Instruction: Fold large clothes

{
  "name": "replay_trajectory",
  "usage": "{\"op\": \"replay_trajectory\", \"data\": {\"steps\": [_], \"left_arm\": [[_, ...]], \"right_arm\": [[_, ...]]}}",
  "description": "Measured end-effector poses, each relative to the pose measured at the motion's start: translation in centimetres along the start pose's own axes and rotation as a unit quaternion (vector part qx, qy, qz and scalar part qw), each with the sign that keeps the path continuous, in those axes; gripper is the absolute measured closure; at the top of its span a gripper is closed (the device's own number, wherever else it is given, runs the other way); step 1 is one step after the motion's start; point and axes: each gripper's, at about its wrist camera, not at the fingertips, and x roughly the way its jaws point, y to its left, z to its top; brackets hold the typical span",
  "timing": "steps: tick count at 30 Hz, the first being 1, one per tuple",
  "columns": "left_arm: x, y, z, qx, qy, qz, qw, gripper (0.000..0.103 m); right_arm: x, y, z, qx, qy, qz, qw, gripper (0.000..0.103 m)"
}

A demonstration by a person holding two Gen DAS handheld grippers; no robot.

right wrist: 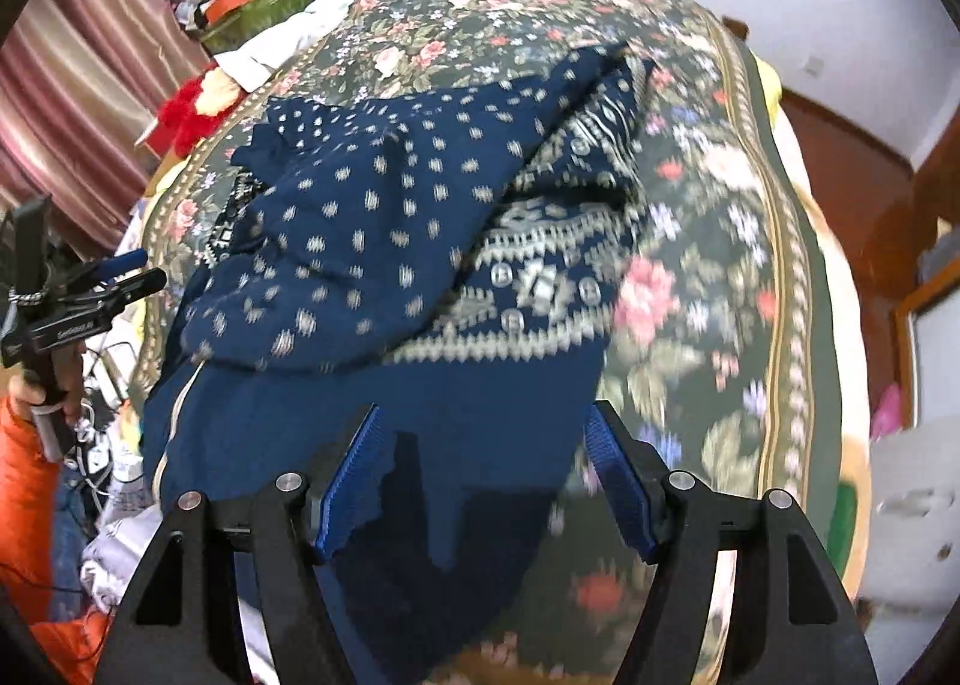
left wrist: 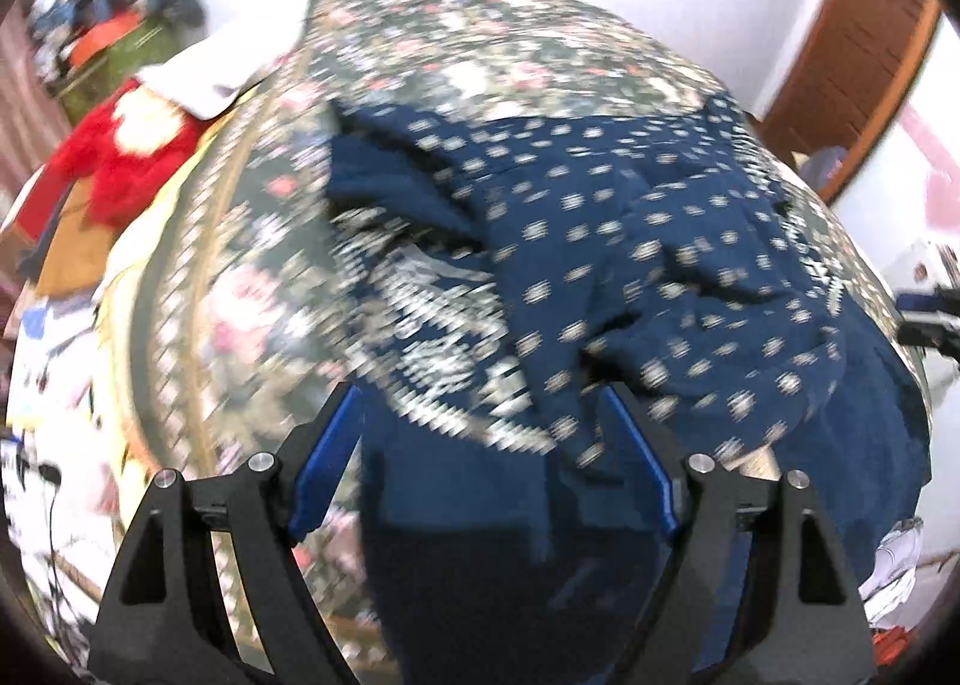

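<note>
Both tools (left wrist: 480,427) (right wrist: 486,457) spread above navy garment (right wrist: 384,241).

My left gripper (left wrist: 483,433) and right gripper (right wrist: 486,457) are matt black plastic with ribbed blue pads (right wrist: 351,481) and shiny metal pins. The navy garment (right wrist: 372,241) is soft, matt, crumpled woven cloth. It lies on the bedspread (right wrist: 708,241), a smooth printed floral fabric.

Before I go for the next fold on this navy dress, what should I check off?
1. Left gripper open: ok, jaws spread wide.
2. Right gripper open: ok.
3. Navy dress lying flat: not ok, bunched and creased.
4. Dress fully on the floral bedspread: cannot tell, the near edge is hidden below the fingers.
5. Hem or seam located to grab: cannot tell, the left wrist view is blurred.
</note>
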Motion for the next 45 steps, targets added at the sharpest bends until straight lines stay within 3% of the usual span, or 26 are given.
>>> {"op": "replay_trajectory", "data": {"steps": [8,15,20,22,25,27,28,30,35,43,45], "left_arm": [[0.8,4.9,-5.7,-0.065,0.051,0.020,0.9964,0.023],[4.1,6.4,-11.3,-0.152,0.121,-0.057,0.9793,0.023],[4.7,6.0,-12.0,-0.184,0.114,-0.086,0.9725,0.022],[4.9,5.8,-11.7,-0.198,0.115,-0.109,0.9673,0.026],[4.6,4.6,-10.8,-0.180,0.115,-0.121,0.9694,0.049],[4.2,3.2,-9.8,-0.154,0.111,-0.120,0.9745,0.070],[4.0,2.7,-9.4,-0.142,0.107,-0.118,0.9769,0.076],[3.0,1.2,-8.5,-0.117,0.091,-0.117,0.9820,0.096],[-0.1,-1.9,-5.2,-0.077,0.027,-0.128,0.9885,0.100],[-4.4,-0.2,1.7,-0.097,-0.065,-0.168,0.9789,0.101],[-4.4,0.6,4.1,-0.110,-0.084,-0.153,0.9784,0.101]], "right_arm": [[-0.3,-0.6,-4.5,0.039,0.010,0.028,0.999,0.036],[-0.3,0.3,-6.1,0.049,-0.008,0.035,0.998,0.036],[0.3,0.8,-5.7,0.048,-0.014,0.046,0.998,0.036],[0.6,1.1,-5.6,0.047,-0.022,0.048,0.997,0.040],[0.6,1.4,-5.3,0.038,-0.035,0.054,0.997,0.058],[0.5,1.5,-5.2,0.038,-0.042,0.061,0.996,0.076],[0.5,1.5,-5.1,0.039,-0.047,0.067,0.996,0.079],[0.4,1.5,-4.8,0.040,-0.052,0.072,0.995,0.089],[-0.8,1.8,-3.1,0.031,-0.089,0.073,0.993,0.095],[-2.3,2.0,2.0,0.016,-0.140,0.077,0.987,0.095],[-2.1,1.4,3.7,0.018,-0.150,0.071,0.986,0.095]]}}
